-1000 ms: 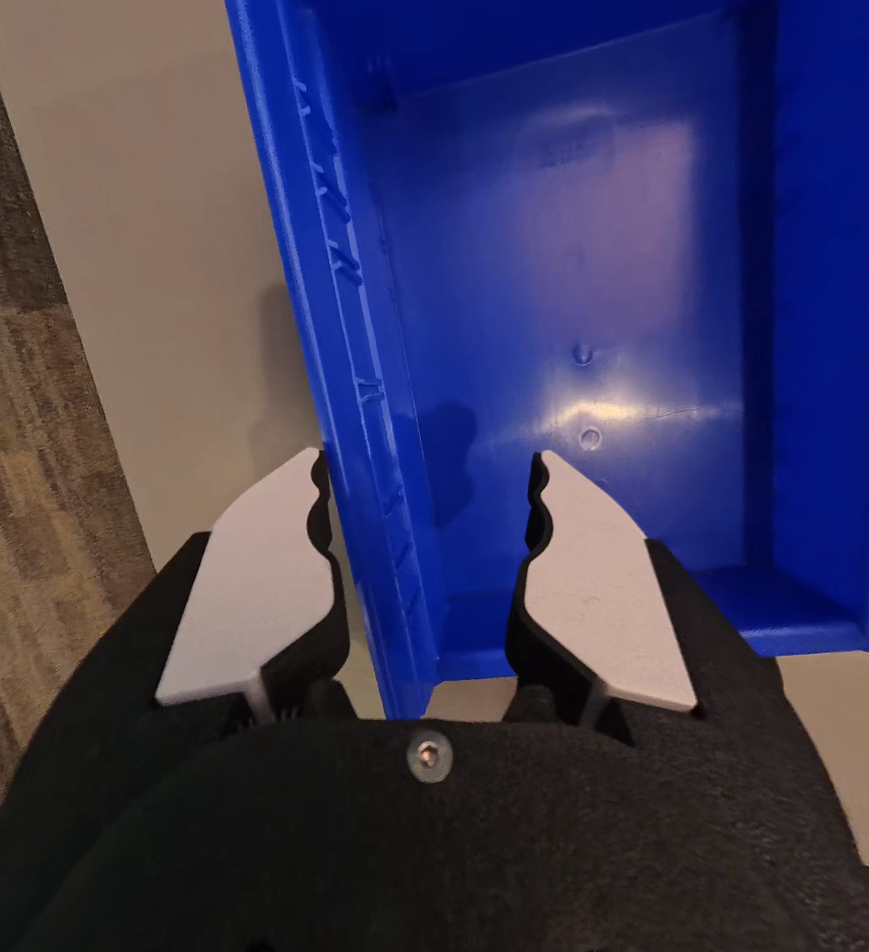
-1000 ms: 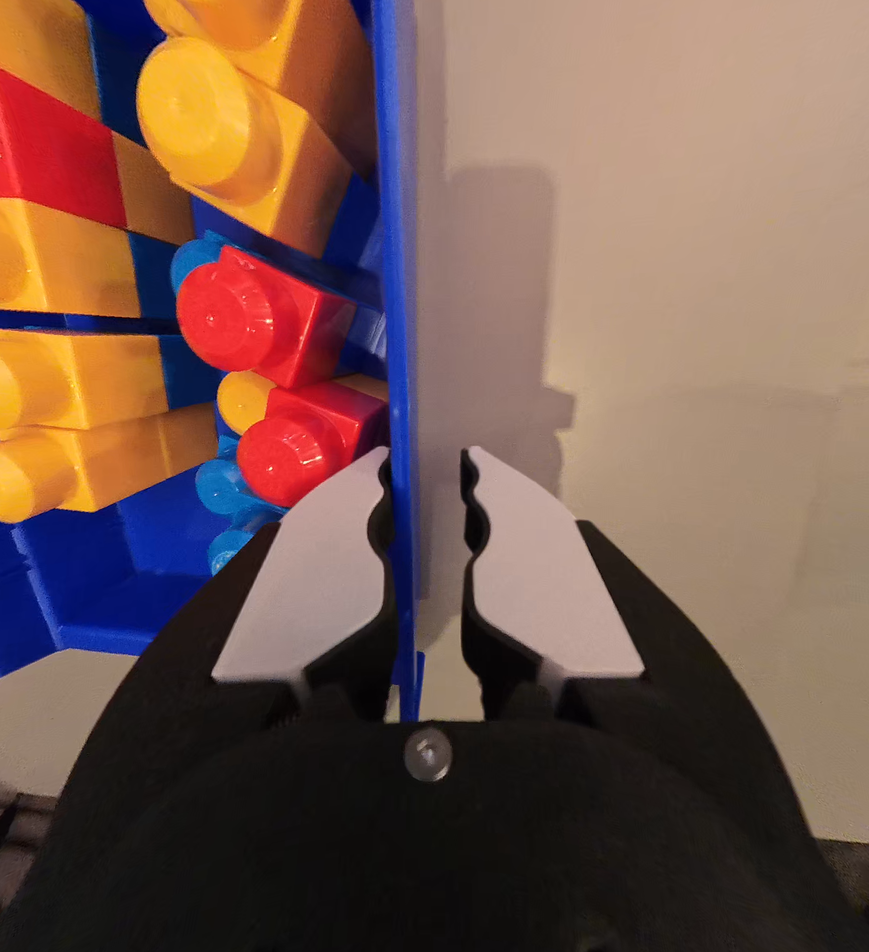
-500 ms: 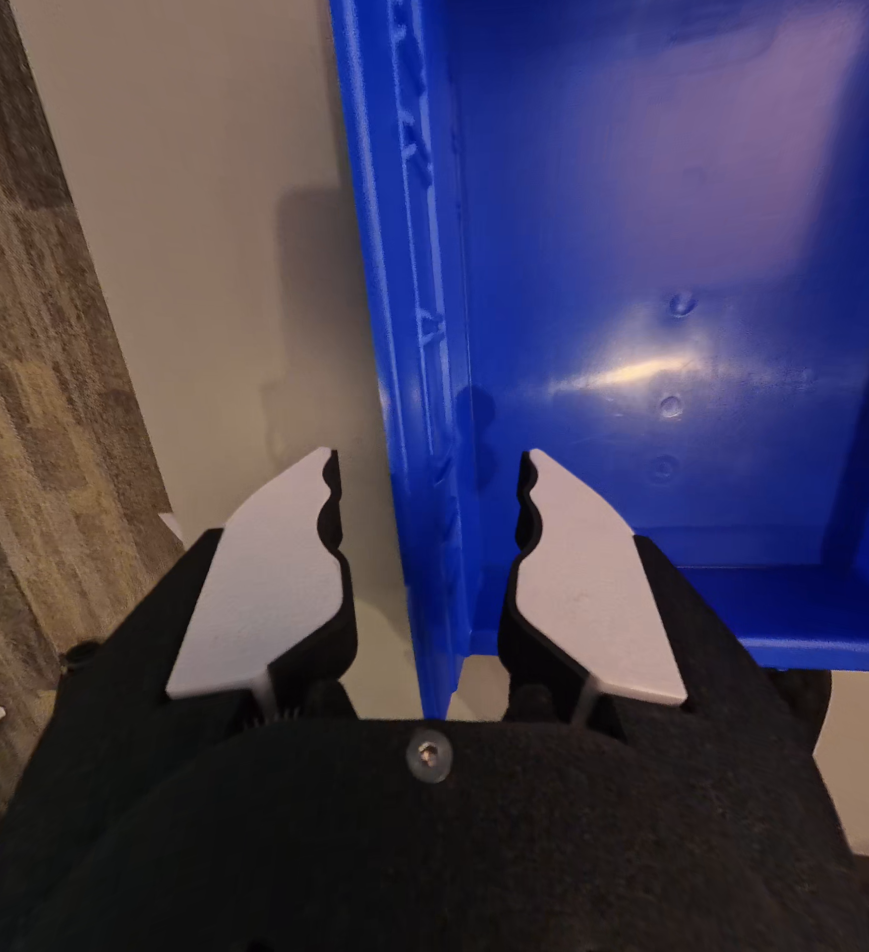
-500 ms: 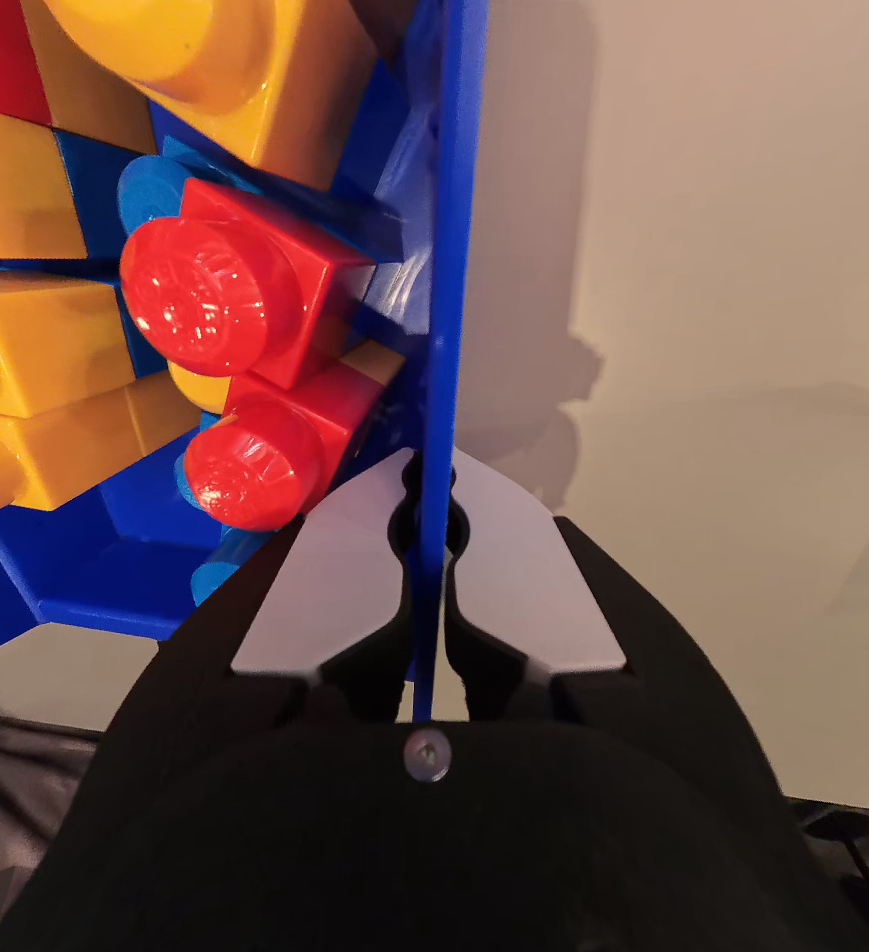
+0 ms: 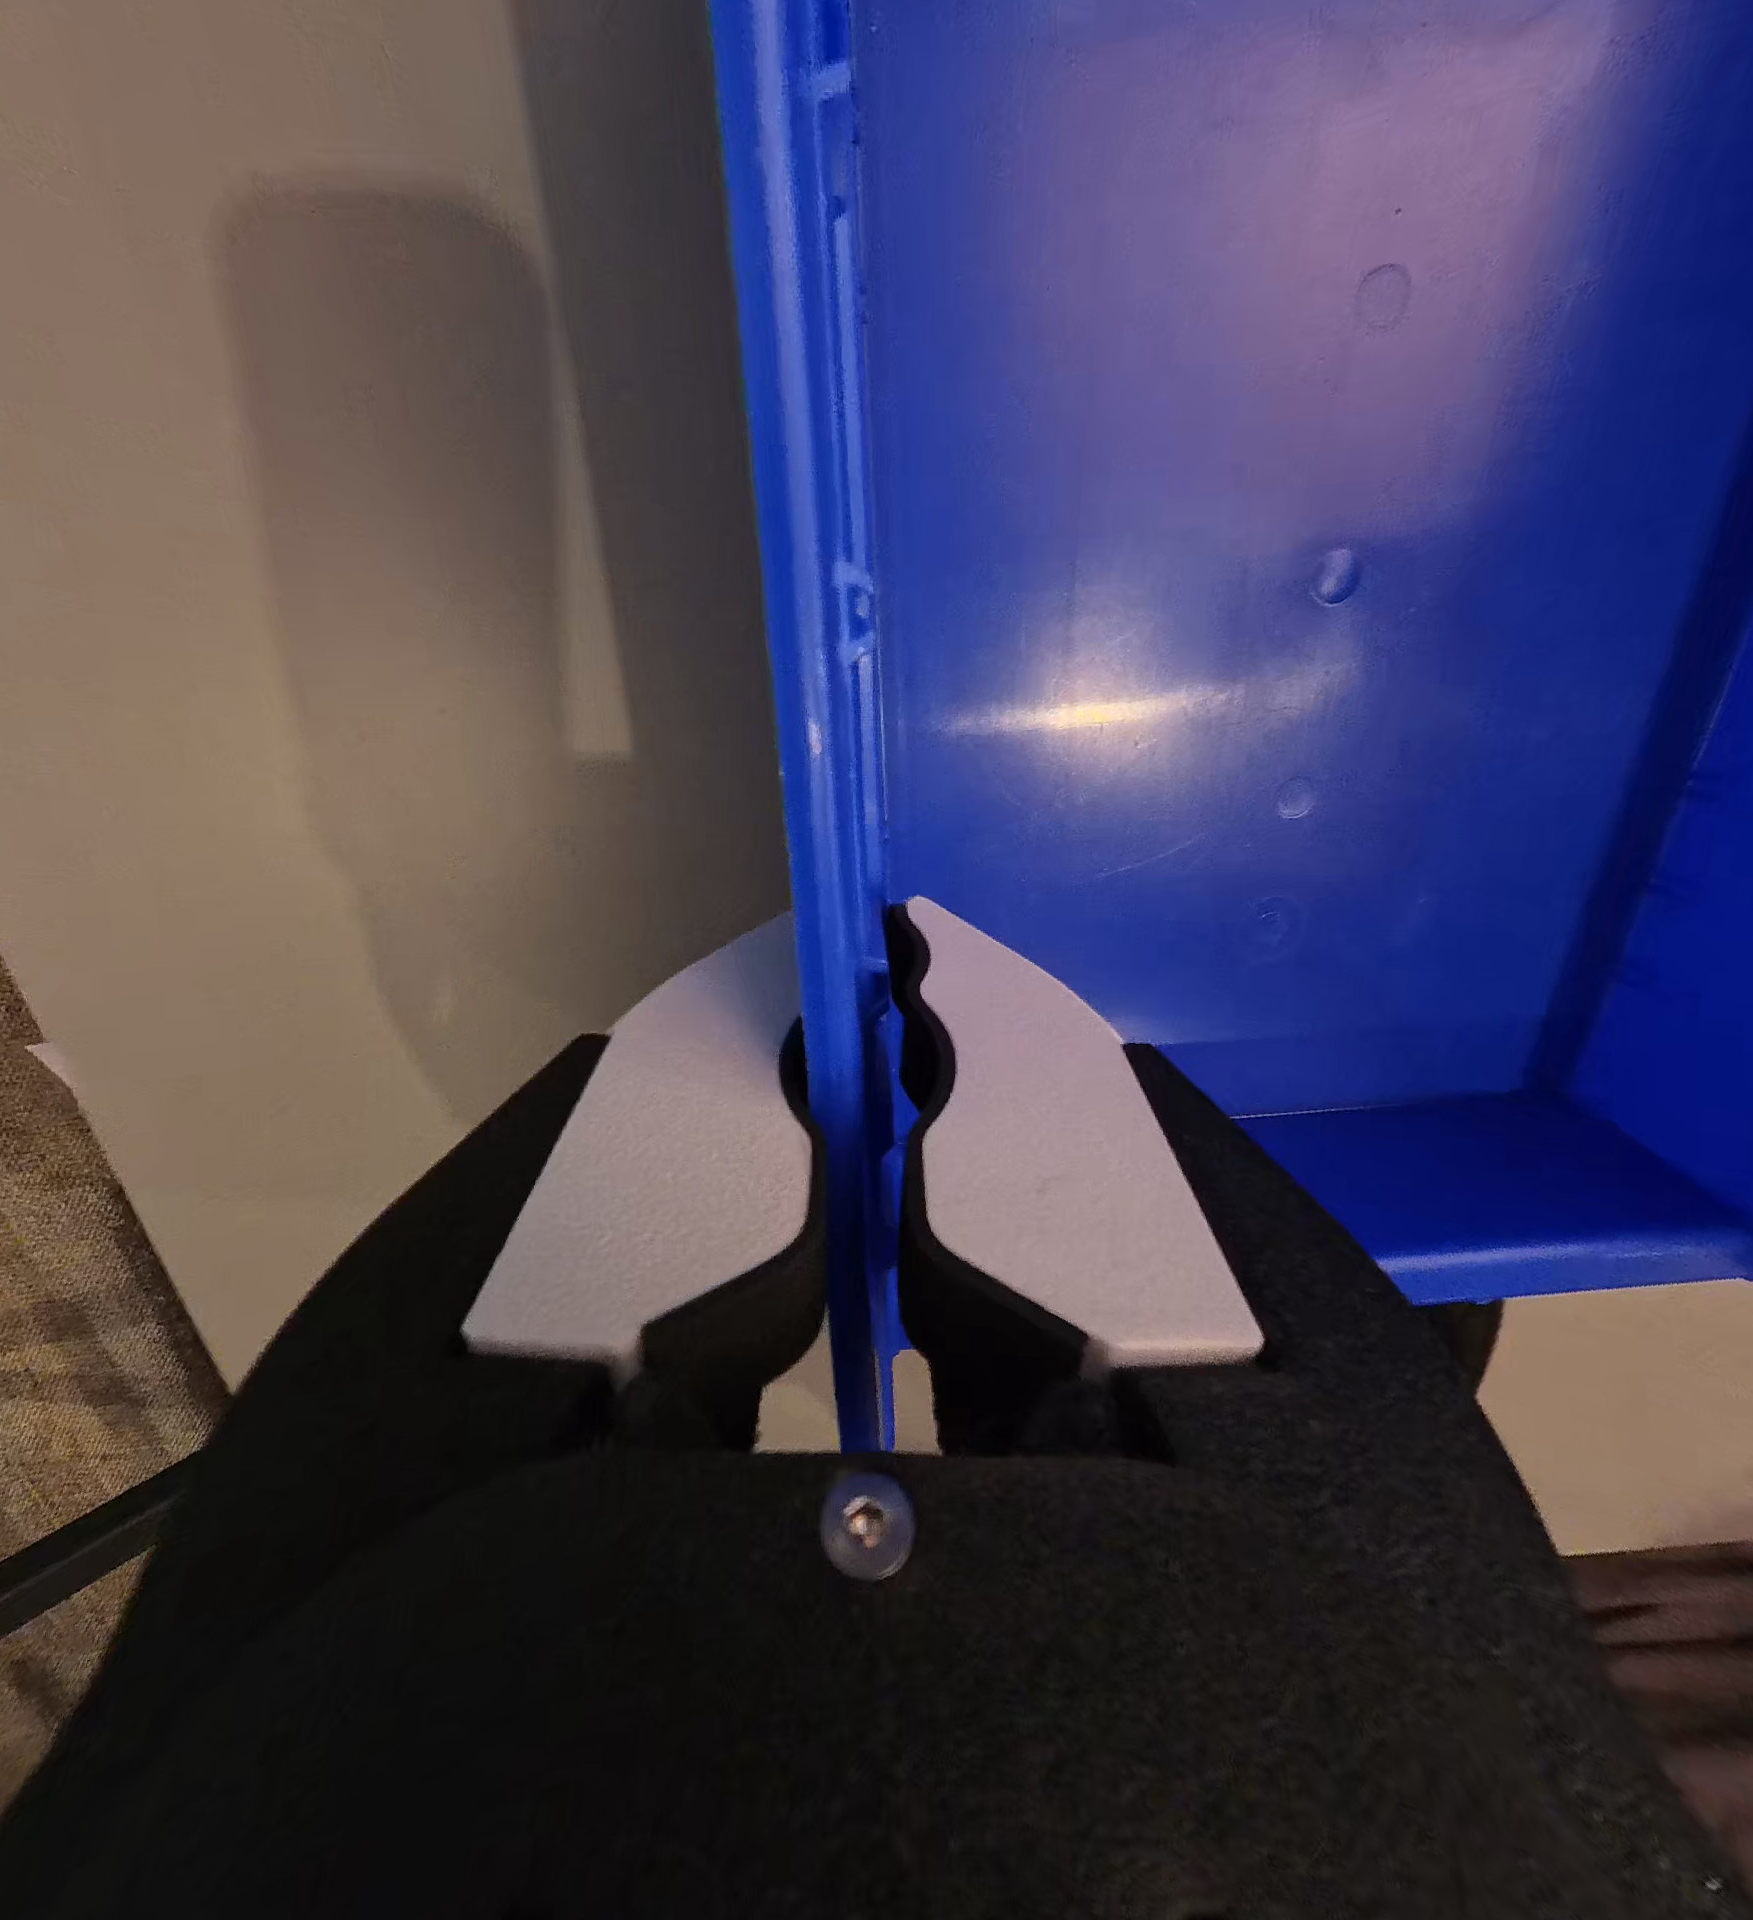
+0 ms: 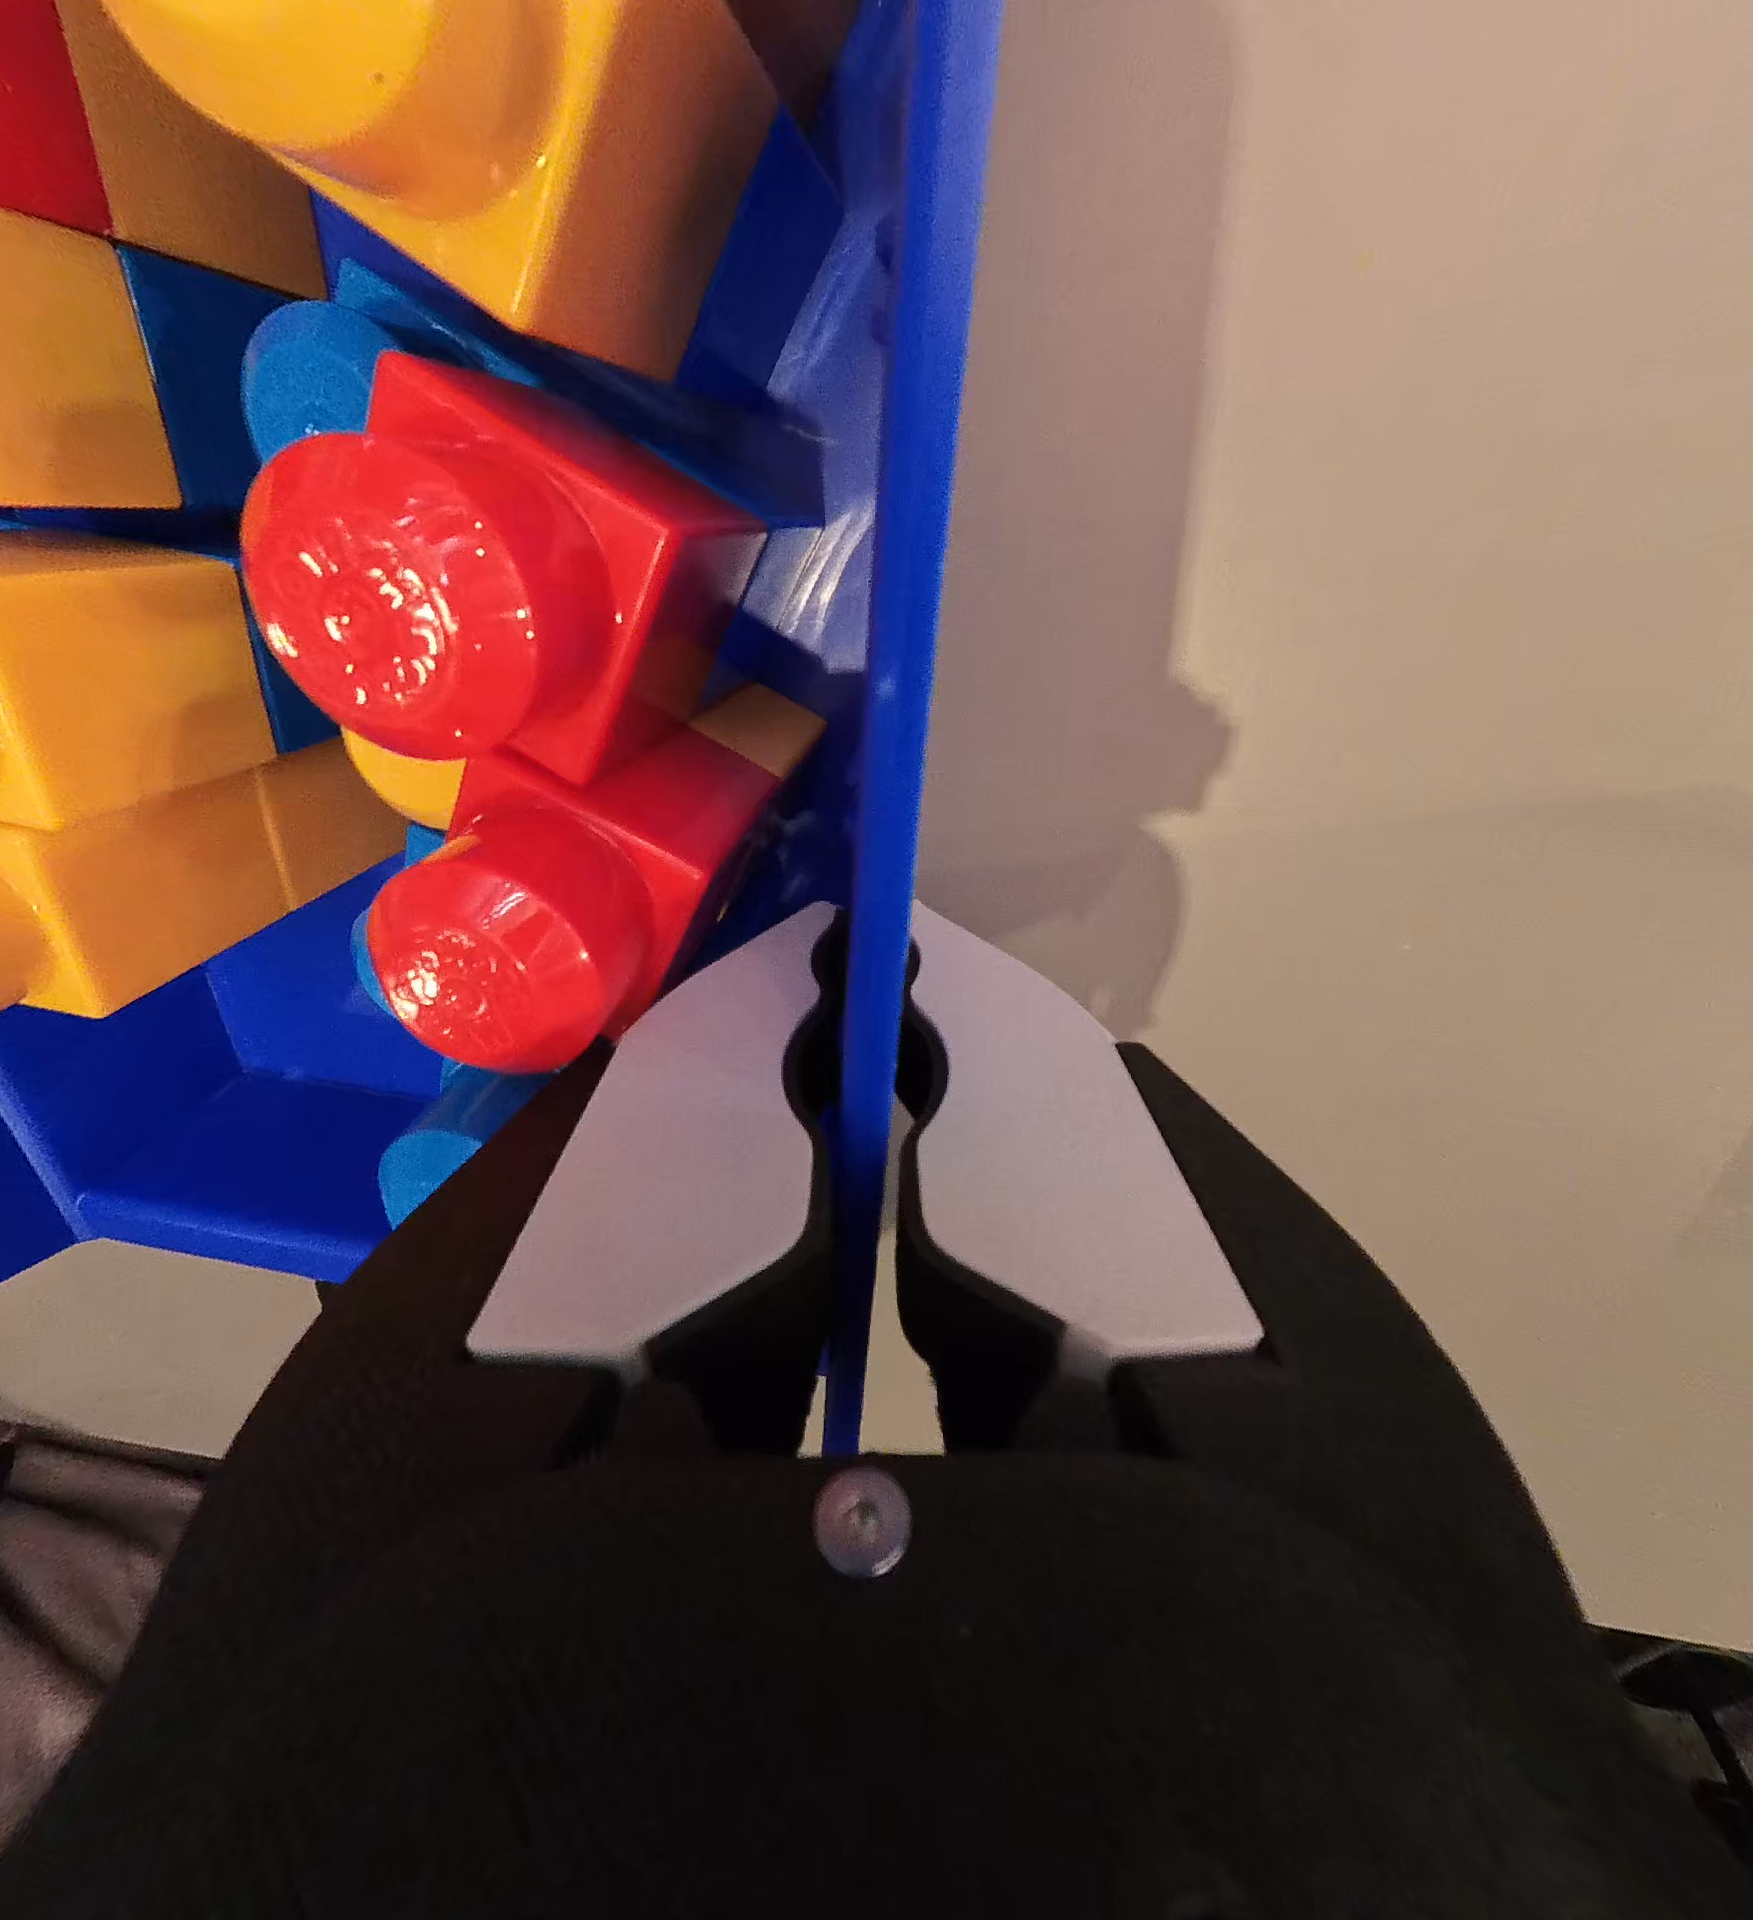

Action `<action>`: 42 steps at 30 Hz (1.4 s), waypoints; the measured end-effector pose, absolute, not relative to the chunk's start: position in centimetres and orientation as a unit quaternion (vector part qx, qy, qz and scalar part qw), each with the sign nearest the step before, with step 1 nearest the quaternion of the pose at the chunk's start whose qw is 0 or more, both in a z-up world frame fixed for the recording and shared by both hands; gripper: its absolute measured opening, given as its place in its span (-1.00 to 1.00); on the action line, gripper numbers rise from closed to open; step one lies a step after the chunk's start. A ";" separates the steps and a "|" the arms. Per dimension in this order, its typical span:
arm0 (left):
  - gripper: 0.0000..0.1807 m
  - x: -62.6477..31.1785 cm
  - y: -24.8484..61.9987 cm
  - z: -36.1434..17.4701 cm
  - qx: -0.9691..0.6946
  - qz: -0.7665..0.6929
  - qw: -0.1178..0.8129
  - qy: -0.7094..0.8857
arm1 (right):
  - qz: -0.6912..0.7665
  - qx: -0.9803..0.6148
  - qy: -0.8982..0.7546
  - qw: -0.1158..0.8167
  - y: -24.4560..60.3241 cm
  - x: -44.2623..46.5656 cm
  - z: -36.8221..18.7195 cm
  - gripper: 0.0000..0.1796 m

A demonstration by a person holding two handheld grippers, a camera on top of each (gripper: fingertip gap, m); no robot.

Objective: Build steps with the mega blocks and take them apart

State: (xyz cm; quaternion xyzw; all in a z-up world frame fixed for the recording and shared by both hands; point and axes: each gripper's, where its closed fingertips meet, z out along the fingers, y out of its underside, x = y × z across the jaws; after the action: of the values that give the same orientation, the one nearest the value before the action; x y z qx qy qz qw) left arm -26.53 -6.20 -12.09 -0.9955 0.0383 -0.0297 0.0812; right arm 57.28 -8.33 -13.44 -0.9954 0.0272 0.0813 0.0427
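While both tongs are clamped on opposite bin walls, left tongs (image 5: 851, 997) on the blue bin (image 5: 1267, 520), right tongs (image 6: 867, 997) beside red blocks (image 6: 498, 582), bare tabletop (image 6: 1423, 623) outside.

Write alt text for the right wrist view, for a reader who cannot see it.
The right gripper is shut on the thin side wall of a blue bin, one finger inside and one outside. Just inside the wall lie two red blocks, studs towards the camera, among yellow blocks. A pale table lies outside the wall.
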 end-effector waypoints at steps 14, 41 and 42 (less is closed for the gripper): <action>-0.83 -21.2 -5.9 -12.2 -0.990 -0.008 0.046 0.134 | 0.069 -0.998 0.010 0.005 -8.6 55.8 -13.5 -0.91; -0.33 -5.9 -6.8 -12.6 -0.947 0.116 0.029 0.299 | 0.048 -0.982 -0.178 -0.043 -6.7 36.5 -13.3 -0.82; -0.33 -5.9 -6.8 -12.6 -0.947 0.115 0.027 0.298 | 0.051 -0.981 -0.180 -0.044 -6.7 36.5 -13.3 -0.81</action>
State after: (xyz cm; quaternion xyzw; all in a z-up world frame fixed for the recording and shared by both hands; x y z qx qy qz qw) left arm -5.92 -6.79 -12.55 -0.9471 0.2985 0.1145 0.0273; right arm 36.54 -6.71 -13.34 -0.9814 -0.1799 0.0509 -0.0445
